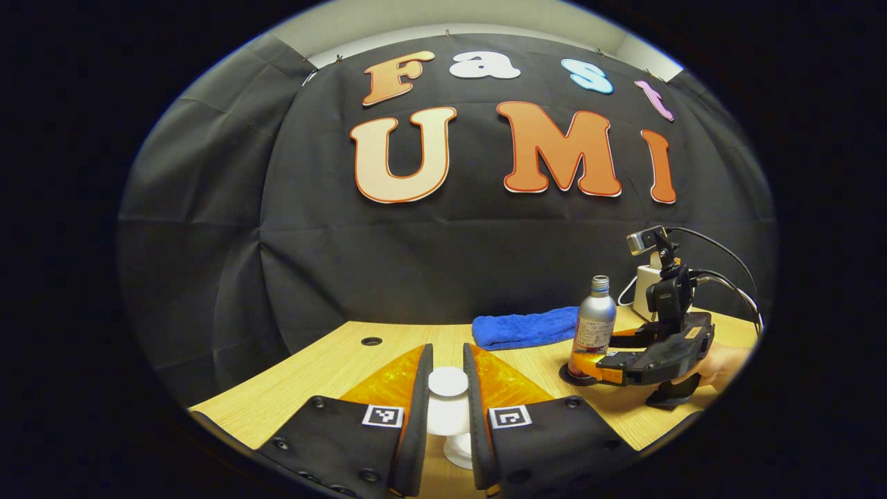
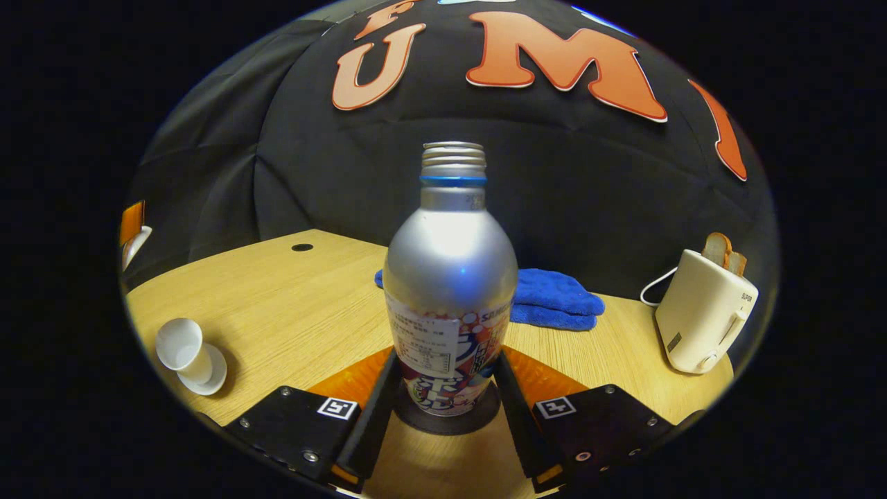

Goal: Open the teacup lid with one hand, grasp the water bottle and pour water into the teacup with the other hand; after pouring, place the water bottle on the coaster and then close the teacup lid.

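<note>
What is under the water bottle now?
The water bottle stands upright on a dark round coaster on the wooden table. The bottle covers the coaster's middle, so only its rim is visible.

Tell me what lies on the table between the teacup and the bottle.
Nothing: in the right gripper view the table is bare between the teacup and the bottle.

Left gripper (image 1: pixel 448 416): black fingers stand either side of a white teacup lid (image 1: pixel 448 382), above a white saucer (image 1: pixel 460 452). Contact between fingers and lid cannot be confirmed. On the light wooden table (image 1: pixel 326 367), a silver metal water bottle (image 1: pixel 594 326) stands upright on a dark round coaster (image 1: pixel 572 376), between the right gripper's (image 1: pixel 589 351) fingers. A blue folded towel (image 1: pixel 523 328) lies behind.
</note>
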`<state>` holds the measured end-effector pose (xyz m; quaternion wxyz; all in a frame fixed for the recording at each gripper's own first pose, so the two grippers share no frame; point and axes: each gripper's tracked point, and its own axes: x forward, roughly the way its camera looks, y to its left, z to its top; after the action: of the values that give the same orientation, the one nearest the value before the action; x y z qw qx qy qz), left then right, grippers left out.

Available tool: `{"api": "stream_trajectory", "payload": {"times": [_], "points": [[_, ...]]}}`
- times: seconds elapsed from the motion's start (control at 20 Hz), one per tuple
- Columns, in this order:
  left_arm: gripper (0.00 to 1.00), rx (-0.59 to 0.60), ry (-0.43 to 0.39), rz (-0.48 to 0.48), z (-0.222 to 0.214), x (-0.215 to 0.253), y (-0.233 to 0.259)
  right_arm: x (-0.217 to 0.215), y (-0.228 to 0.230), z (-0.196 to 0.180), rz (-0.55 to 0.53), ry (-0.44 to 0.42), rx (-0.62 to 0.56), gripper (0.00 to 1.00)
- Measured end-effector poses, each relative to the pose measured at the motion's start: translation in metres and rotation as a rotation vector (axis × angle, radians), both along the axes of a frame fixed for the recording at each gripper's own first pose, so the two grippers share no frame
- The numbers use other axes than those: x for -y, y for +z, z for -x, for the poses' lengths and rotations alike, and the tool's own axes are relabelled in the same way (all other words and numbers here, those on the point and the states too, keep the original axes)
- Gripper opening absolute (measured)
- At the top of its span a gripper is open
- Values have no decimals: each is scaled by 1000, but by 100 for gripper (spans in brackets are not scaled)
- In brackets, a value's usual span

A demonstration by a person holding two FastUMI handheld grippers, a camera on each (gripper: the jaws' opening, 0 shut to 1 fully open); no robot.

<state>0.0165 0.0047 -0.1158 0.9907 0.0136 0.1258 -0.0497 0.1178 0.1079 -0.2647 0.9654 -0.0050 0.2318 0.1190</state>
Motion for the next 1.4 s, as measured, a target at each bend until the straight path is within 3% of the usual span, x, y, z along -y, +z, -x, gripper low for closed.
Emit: {"api": "stream_trajectory", "payload": {"times": [0.35,0.5,0.85,1.4], "points": [[31,-66,-39,42,-2,19,-25,-1,-1,3,-35,6,-21,84],[31,-98,-51,35,-3,26,-40,3,9,7,-12,10,14,95],[31,-163,-67,32,8,35,-73,14,29,32,8,10,60,98],[30,-206,-73,23,11,39,-97,34,82,72,-55,-17,161,98]]}}
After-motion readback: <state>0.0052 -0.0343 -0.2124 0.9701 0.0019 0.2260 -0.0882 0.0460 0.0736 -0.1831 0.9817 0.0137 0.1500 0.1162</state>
